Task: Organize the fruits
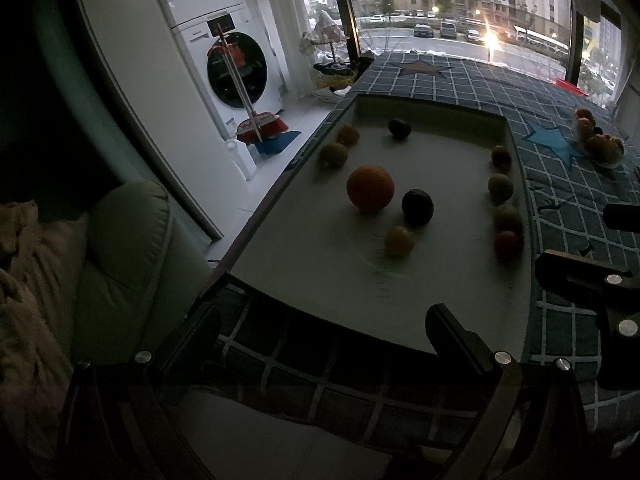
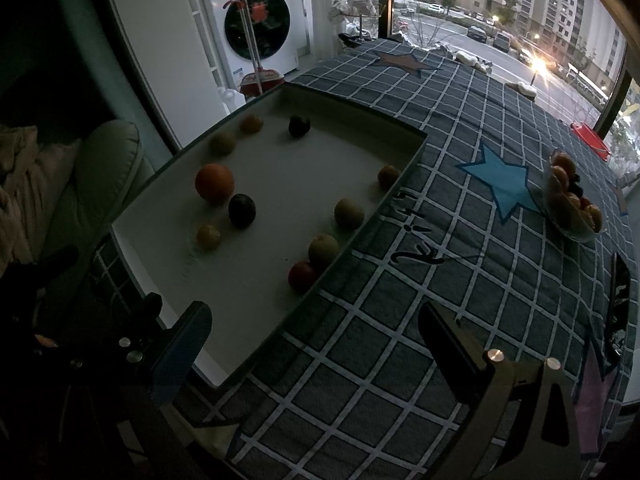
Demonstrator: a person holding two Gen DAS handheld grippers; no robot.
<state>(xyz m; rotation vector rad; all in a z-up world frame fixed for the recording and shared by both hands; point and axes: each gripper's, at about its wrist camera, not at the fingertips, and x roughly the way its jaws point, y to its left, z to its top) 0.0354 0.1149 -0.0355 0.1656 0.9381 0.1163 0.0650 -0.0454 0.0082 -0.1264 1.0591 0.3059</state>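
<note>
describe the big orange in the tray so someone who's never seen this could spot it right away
Find the shallow white tray lying on the checked blue cloth. Among the loose fruits in it, look toward the tray's left-middle: the orange sits there beside a dark plum. It is clearly the largest fruit in the tray and the brightest orange.

The clear glass bowl of orange and dark fruits [image 1: 600, 142] sits dim and blurred near the left view's right edge, so its pieces cannot be counted. In the right view, 1 dark upright object [image 2: 620, 296] is unidentifiable.
</note>
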